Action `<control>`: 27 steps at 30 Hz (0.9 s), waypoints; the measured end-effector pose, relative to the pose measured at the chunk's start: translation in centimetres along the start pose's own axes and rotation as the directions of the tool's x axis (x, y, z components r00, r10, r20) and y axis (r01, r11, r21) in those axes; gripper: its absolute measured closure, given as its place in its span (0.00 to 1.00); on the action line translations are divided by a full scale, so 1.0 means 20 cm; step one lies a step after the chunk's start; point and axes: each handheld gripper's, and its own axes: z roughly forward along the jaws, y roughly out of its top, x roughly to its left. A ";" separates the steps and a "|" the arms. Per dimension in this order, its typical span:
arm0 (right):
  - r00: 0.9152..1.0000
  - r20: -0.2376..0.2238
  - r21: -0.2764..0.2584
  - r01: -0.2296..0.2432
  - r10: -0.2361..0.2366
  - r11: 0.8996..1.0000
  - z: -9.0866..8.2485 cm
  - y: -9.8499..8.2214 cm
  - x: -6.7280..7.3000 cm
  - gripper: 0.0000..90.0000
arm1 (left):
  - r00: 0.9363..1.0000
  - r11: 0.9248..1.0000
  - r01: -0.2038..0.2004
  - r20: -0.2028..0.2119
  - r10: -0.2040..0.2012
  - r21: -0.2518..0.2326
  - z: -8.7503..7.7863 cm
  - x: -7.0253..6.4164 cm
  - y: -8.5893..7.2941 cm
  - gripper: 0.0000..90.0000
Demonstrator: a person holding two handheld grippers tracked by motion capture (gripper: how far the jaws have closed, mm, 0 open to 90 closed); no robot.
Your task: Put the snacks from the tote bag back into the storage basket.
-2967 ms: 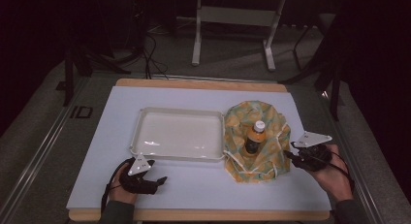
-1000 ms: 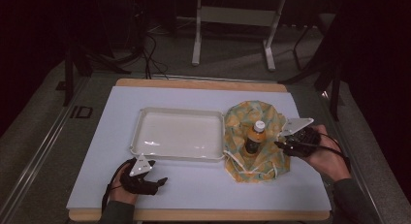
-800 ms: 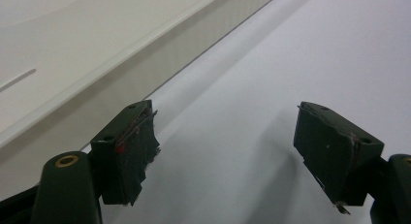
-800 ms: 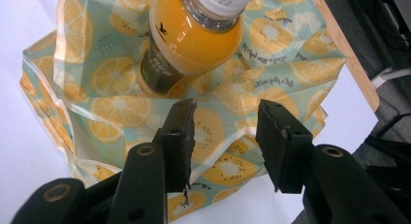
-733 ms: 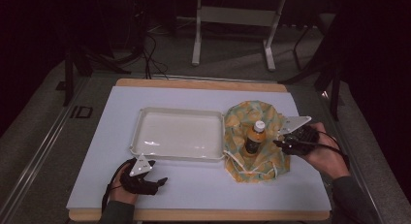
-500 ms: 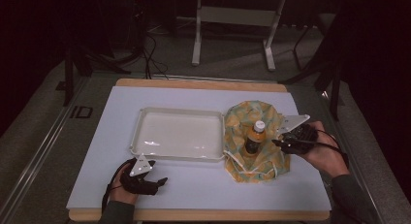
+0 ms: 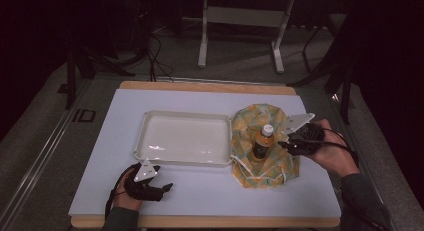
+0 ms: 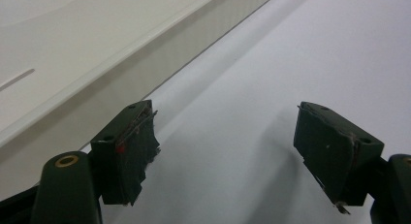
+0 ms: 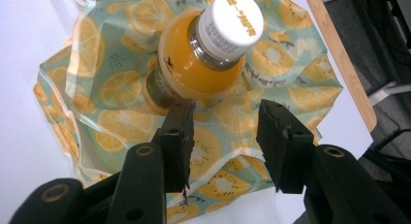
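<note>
Moving in from the table's right side over the last few seconds, the right gripper is now sitting over the patterned cloth, while everything on the left is lying as it did earlier. Going from left to right: the left gripper [image 7: 159, 189] is resting low on the white table [image 7: 210, 196] by the person's near edge, its jaws standing wide apart with nothing but bare tabletop between them; in the left gripper view the tray's outer wall is running just beyond its left finger [image 8: 130, 146], so it looks to be parking there, out of the way yet close to the tray. The white tray [image 7: 150, 122] is lying empty in the middle of the table, probably waiting to receive something. Just right of it, the fruit-print cloth [image 7: 252, 118] is spreading in a crumpled circle with the orange drink bottle [image 7: 261, 142] standing upright on its middle, white cap up, as if the cloth were a wrap or pouch opened around it. The right gripper [image 7: 286, 145] is pointing toward the bottle from the right; in its own view the jaws are partly apart and holding nothing, with the bottle [image 9: 199, 64] just ahead of the fingertips [image 9: 180, 115] and the cloth [image 9: 228, 136] showing in the gap between them. Whether the fingers are touching the cloth I cannot tell.
</note>
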 end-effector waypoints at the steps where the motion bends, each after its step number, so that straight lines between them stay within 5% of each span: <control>1: 1.000 -0.002 -0.001 0.003 -0.003 1.000 0.00 0.00 0.00 0.63 | 1.000 1.000 0.000 0.000 0.000 0.000 0.00 0.00 0.00 0.26; 27: 0.998 -0.037 0.030 0.056 -0.055 0.998 0.03 0.12 -0.03 0.61 | 1.000 1.000 0.000 0.000 0.000 0.001 0.00 0.00 0.00 0.26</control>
